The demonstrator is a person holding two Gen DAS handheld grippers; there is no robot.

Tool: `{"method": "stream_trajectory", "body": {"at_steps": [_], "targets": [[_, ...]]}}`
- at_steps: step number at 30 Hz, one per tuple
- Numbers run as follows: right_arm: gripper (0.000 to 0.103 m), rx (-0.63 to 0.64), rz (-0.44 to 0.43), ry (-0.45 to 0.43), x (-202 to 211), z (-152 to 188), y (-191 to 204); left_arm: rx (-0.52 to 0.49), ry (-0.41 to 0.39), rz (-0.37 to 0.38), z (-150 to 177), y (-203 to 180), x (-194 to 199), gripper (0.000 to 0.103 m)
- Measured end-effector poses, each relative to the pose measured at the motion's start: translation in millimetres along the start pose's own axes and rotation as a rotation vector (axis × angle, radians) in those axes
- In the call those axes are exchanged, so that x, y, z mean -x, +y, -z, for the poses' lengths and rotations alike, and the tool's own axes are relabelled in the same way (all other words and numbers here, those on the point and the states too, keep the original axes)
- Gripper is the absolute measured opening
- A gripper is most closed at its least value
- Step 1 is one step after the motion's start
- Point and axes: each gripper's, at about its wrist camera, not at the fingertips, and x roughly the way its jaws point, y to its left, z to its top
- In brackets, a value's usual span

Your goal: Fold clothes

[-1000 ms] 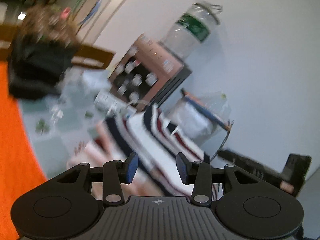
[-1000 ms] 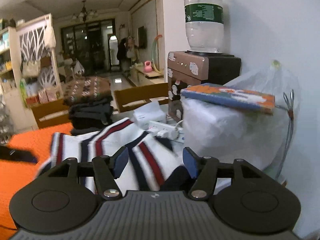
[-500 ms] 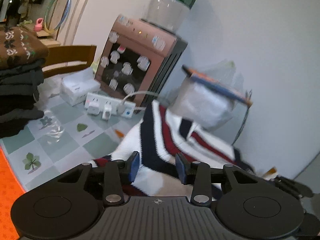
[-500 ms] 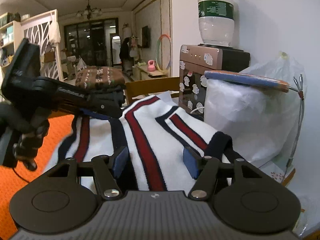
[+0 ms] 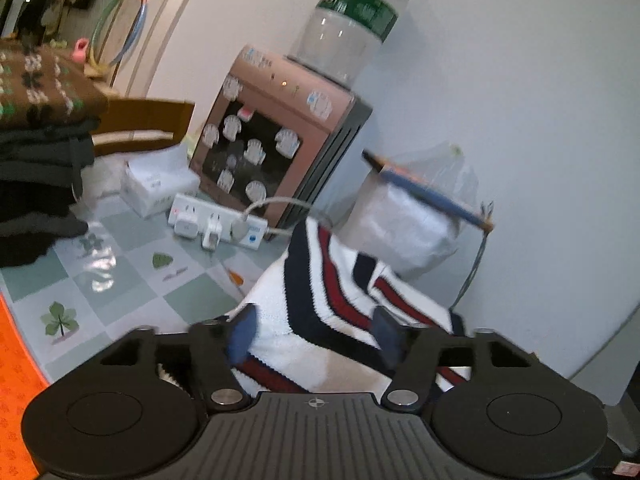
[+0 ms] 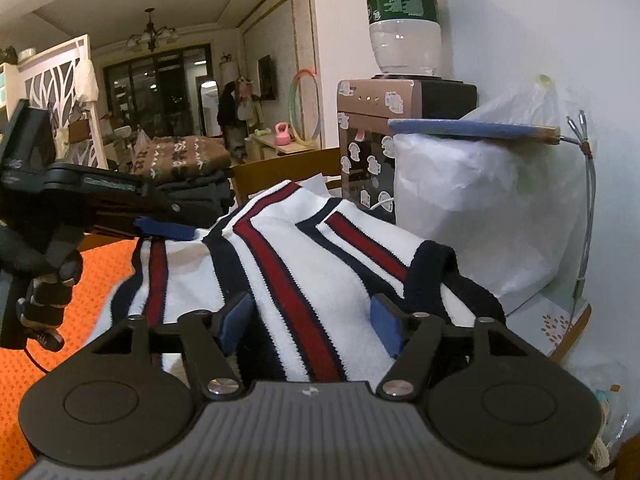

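Note:
A white knit sweater [image 5: 320,280] with navy and red stripes lies bunched on the table, near the wall. In the left wrist view my left gripper [image 5: 314,336] straddles its near edge. The jaws are opening and the blue pads stand clear of the cloth. In the right wrist view the sweater [image 6: 304,264] fills the middle. My right gripper [image 6: 312,324] is over it, jaws opening, with cloth between the fingers and no grip. A gloved hand [image 6: 48,276] holds the left gripper at the sweater's far left corner.
A stack of folded clothes [image 5: 36,152] stands at the left on the tiled tablecloth [image 5: 132,280]. Behind are a water dispenser [image 5: 280,140], a power strip [image 5: 216,224] and a tissue pack [image 5: 156,188]. A white bag [image 5: 408,224] with a book on top is beside the wall. Orange cloth [image 6: 100,264] covers the near left.
Both grippers came down with the sweater, which now rests on the table. Both pairs of jaws have spread wider, the left one far more, and let the cloth go.

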Motion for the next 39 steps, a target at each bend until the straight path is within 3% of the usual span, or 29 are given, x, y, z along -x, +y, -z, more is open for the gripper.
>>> {"method": "stream_trajectory", "body": {"at_steps": [6,9,11,21,29,39], "targets": [[0.09,0.026,0.037,-0.035,29.4,-13.1,23.0,0.007,-0.086,-0.015,-9.3,-5.9,58.0,0.098],[0.096,0.044,0.06,-0.065,48.9,-19.7,45.2,-0.021,-0.133,-0.05,-11.8,-9.2,93.1,0.102],[0.103,0.055,0.074,-0.087,62.4,-24.0,60.8,-0.074,-0.172,-0.081,-10.8,-13.5,120.2,0.103],[0.103,0.062,0.165,-0.185,131.9,-15.5,167.8,-0.24,-0.318,-0.166,24.3,-10.7,264.2,0.103],[0.103,0.008,0.252,-0.17,171.1,27.4,258.5,-0.304,-0.219,-0.231,83.7,12.6,349.9,0.103],[0.103,0.023,0.292,-0.083,191.4,78.6,332.5,-0.315,-0.153,-0.352,129.4,44.7,392.3,0.103]]}}
